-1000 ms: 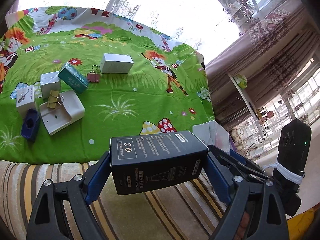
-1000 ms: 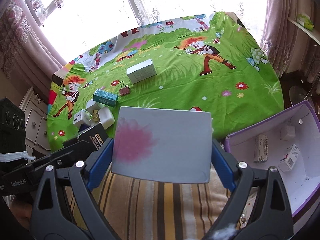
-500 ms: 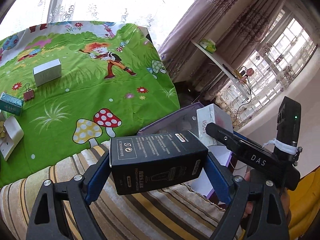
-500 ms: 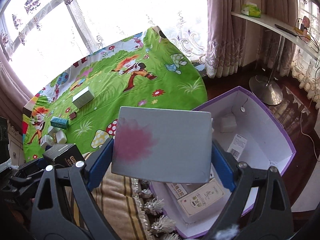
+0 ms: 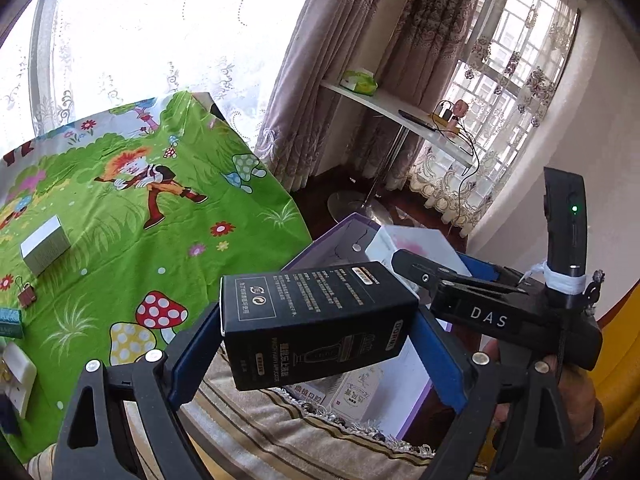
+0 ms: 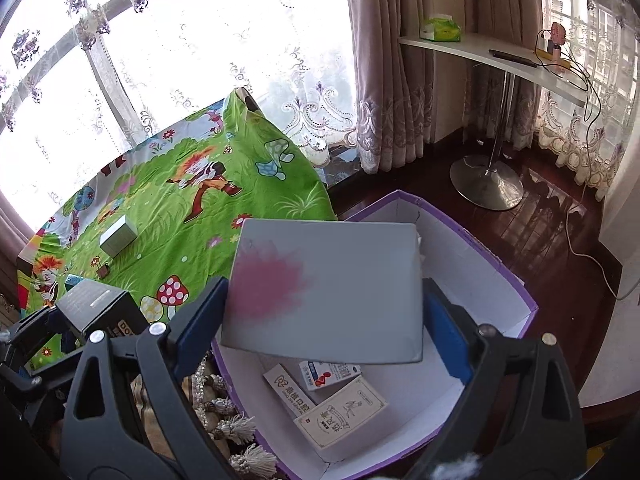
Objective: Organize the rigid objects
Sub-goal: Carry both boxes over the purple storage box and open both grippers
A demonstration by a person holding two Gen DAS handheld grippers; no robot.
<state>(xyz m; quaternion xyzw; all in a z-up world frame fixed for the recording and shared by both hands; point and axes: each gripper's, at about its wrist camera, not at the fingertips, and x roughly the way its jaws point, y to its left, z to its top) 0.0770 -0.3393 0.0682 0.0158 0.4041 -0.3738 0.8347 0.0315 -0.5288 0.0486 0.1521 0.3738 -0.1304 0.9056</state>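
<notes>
- My left gripper (image 5: 320, 344) pinches the black box (image 5: 316, 320) by its ends, just beside the bin (image 6: 516, 276).
- My right gripper (image 6: 324, 312) clamps the grey box (image 6: 324, 292) above the bin.
- Both look like stiff, light card; contents unseen, so that's probably.

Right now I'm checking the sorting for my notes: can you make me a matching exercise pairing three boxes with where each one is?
Things:
1. black box
2. grey box with pink blot
3. small white box

Places:
A. lying on the green cartoon cloth
B. held in the right gripper over the purple bin
C. held in the left gripper

Pairs: 1-C, 2-B, 3-A
</notes>
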